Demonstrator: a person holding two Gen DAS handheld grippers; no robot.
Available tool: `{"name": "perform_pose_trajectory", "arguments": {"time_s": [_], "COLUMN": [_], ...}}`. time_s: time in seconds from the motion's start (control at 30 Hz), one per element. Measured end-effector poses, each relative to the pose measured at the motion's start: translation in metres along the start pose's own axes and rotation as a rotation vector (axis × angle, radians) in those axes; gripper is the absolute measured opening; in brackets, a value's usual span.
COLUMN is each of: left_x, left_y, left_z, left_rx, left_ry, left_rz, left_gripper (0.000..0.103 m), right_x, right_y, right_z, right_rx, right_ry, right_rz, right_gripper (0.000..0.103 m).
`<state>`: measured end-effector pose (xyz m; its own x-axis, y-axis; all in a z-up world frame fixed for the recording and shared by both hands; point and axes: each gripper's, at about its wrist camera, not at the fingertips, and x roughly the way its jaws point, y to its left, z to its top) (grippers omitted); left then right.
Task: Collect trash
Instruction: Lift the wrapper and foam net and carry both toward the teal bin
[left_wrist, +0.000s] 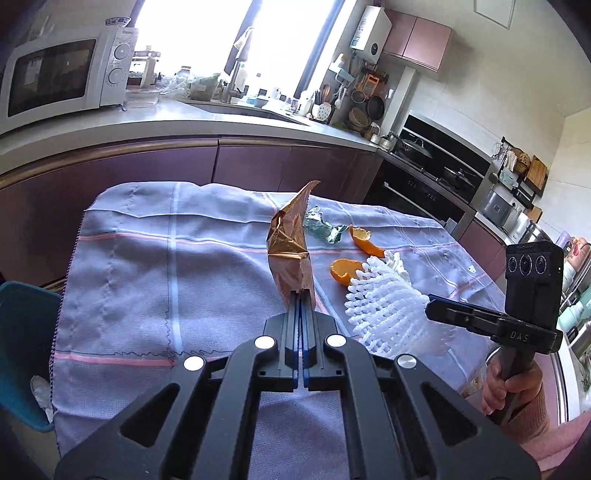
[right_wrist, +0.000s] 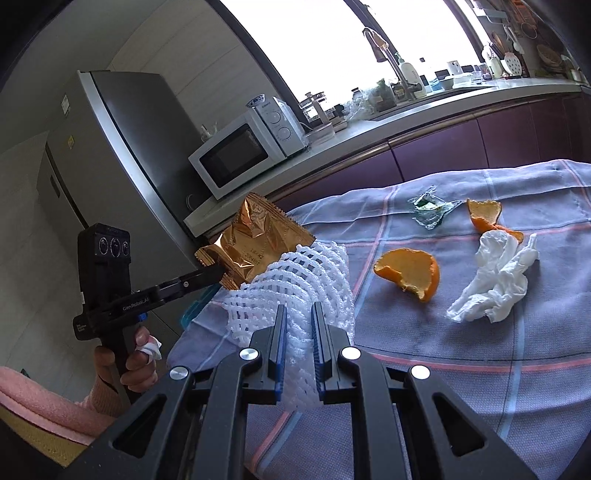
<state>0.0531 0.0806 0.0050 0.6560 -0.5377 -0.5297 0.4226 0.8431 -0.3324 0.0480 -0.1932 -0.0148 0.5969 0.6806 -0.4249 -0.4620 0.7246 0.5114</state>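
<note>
Left wrist view: left gripper (left_wrist: 301, 295) clamped on gold wrapper (left_wrist: 291, 254), held above the cloth (left_wrist: 147, 258). Right gripper (right_wrist: 298, 314) pinches white foam net (right_wrist: 306, 273) beside it. Step: carrying both off, likely to the blue bin (left_wrist: 22, 332) left of the cloth. Past the net, still on the cloth: peels (right_wrist: 410, 273), tissue (right_wrist: 495, 280), foil scrap (right_wrist: 428, 212). Next: reach bin, release.

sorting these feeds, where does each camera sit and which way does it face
Left wrist: on the left gripper, facing the table and window counter; it pinches the gold wrapper; right gripper and hand at right.
Right wrist: on the right gripper, facing table, microwave; it clamps the foam net.
Shared: orange peels, wrapper, net.
</note>
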Motion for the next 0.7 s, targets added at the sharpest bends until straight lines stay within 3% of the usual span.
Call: {"name": "perform_pose_trajectory", "arguments": {"time_s": [0.7], "left_x": [-0.051], "left_y": [0.024], "left_z": [-0.004], "left_rx": [-0.030], "left_ry": [-0.050], "left_rz": [0.094], "left_gripper": [0.001], "right_x": [0.048], "right_y": [0.034], "right_z": [0.012], "right_rx": [-0.048], "right_ry": [0.060], "right_rz": [0.102], "right_gripper": [0.012]}}
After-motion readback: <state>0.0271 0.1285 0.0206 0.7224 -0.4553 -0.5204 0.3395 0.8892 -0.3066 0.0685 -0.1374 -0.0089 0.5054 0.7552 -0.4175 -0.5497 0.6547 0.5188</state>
